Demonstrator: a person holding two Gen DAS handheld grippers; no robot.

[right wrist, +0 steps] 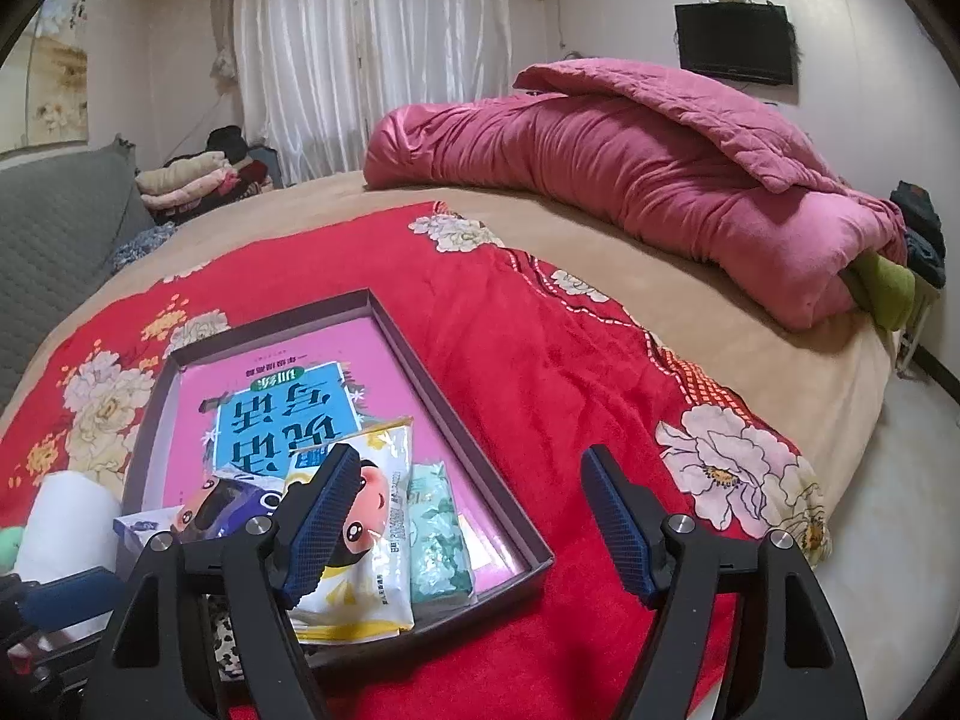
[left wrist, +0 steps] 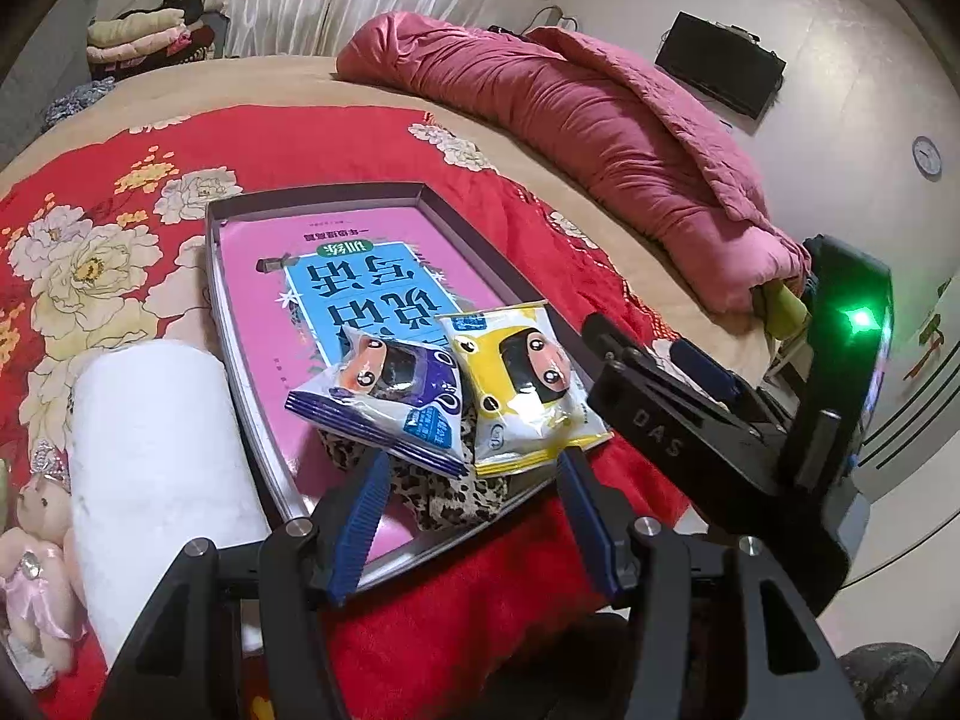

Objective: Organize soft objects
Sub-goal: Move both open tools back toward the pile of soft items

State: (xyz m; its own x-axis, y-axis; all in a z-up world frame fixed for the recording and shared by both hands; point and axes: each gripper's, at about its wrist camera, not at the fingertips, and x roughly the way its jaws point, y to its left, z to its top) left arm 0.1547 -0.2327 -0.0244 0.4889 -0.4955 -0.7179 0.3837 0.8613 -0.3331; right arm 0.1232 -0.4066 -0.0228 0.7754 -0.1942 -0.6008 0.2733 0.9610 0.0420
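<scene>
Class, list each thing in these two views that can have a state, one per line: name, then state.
left gripper: open, empty
right gripper: open, empty
tray: lidless, on the red blanket
pink book: closed, flat in the tray
purple snack packet: sealed, lying on leopard cloth
yellow snack packet: sealed, beside the purple one
paper roll: lying beside the tray
pink quilt: folded

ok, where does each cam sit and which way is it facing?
Left wrist: behind the open left gripper, looking along the tray toward the pink quilt; right gripper at its right.
Right wrist: behind the open right gripper, aimed across the bed; left gripper's blue finger at its left edge.
Shared: tray, yellow snack packet, purple snack packet, quilt.
</scene>
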